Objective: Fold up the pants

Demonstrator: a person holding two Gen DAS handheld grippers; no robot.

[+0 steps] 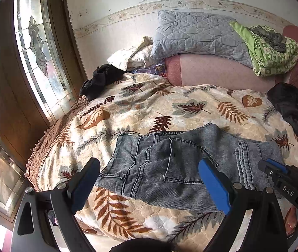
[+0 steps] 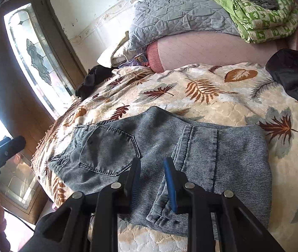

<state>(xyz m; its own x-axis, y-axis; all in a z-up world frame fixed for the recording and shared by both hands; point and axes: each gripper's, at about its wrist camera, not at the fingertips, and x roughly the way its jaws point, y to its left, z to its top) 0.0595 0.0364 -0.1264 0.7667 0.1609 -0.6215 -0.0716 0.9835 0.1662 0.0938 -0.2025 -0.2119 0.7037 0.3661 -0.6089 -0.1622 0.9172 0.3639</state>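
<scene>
While both grippers (image 1: 149, 184) (image 2: 152, 180) hover spread, grey jeans (image 2: 170, 157) lie folded — back pocket up.

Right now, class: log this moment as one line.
faded grey denim jeans: folded on leaf-print blanket | left gripper: open, empty | right gripper: open, empty

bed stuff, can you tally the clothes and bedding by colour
Grey-blue: 2, the folded jeans and the quilted pillow
Black: 2, one garment by the window, one at the right edge
Green: 1, the folded blanket
Cream: 1, the leaf-print bedspread
Total: 6
</scene>
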